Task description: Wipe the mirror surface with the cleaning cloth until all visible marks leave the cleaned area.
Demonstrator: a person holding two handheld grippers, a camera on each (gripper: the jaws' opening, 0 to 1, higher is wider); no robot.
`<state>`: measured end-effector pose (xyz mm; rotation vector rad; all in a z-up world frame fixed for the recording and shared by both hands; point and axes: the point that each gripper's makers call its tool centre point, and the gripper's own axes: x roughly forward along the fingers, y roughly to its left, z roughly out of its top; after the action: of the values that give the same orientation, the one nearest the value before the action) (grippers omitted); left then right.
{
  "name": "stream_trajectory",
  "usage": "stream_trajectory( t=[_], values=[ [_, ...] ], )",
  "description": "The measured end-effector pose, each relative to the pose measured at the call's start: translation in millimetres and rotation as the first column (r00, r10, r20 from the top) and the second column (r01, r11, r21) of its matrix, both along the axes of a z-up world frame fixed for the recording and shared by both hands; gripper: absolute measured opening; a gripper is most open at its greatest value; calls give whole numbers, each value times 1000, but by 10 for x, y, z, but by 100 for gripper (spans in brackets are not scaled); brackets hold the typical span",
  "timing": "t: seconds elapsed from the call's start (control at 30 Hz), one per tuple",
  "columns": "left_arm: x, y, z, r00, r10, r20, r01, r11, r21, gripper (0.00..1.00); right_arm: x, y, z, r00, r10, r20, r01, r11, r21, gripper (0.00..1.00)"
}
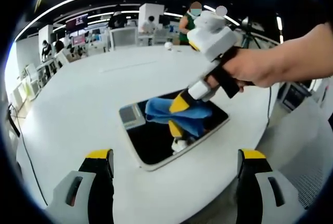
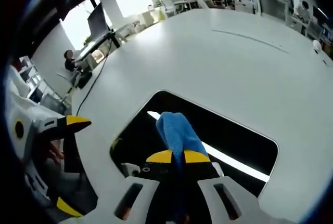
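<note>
A rectangular mirror [image 1: 150, 144] with a pale frame lies flat on the round white table [image 1: 78, 99]. A blue cleaning cloth [image 1: 161, 108] rests on its glass, and the right gripper [image 1: 180, 103], held by a hand, is shut on the cloth from the right. In the right gripper view the yellow-tipped right gripper [image 2: 178, 156] pinches the blue cloth [image 2: 176, 128] against the dark mirror [image 2: 234, 130]. My left gripper [image 1: 176, 154] hovers open just short of the mirror's near edge, with nothing between its jaws. It appears as the left gripper [image 2: 70, 164] beside the mirror.
A small white object [image 1: 168, 44] sits at the table's far side. Desks, monitors and several people stand beyond the table. A tripod [image 2: 101, 37] and a cable [image 1: 21, 141] are off the table's edge. Bare tabletop surrounds the mirror.
</note>
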<state>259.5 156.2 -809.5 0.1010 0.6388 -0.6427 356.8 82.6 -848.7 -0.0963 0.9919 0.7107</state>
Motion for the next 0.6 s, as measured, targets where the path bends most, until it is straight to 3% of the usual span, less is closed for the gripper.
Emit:
stream_trajectory(
  t=[0.6],
  values=[
    [-13, 8, 13, 1000, -2, 3, 2, 1000, 2, 100, -2, -576, -4, 998, -51, -23, 50, 999, -6, 0]
  ],
)
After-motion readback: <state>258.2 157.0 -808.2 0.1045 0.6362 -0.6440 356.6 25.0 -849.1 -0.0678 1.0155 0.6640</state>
